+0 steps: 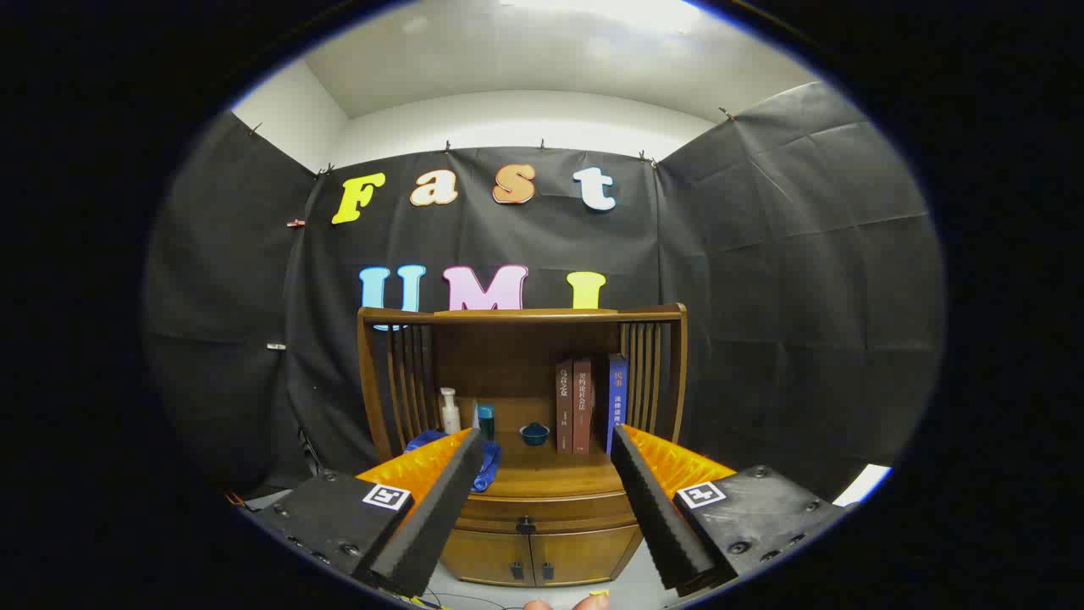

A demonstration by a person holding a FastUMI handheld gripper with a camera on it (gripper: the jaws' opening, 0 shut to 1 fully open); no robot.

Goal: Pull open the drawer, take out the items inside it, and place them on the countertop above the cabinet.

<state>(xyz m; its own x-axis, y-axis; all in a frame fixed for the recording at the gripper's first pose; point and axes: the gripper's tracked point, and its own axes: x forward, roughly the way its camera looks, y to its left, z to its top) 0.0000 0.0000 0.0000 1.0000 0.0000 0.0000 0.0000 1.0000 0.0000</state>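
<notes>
Facing the wooden cabinet point(522, 440), the hand-held gripper point(542, 517) hangs spread wide, holding nothing. The drawer point(550, 511) sits closed below the tabletop point(550, 479), its dark knob point(526, 525) between the fingers, beyond them. Step in hand: approach. Next move calls for closing on that knob.

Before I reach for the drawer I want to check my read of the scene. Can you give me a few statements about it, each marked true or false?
1. The drawer is pulled open. False: it sits shut, flush with the cabinet front.
2. The hand-held gripper is open and holds nothing. True.
3. Three books stand upright on the countertop. True.
4. The small blue bowl lies between the fingers. False: it rests on the countertop beyond them, left of the books.
5. A white pump bottle stands on the countertop. True.
</notes>
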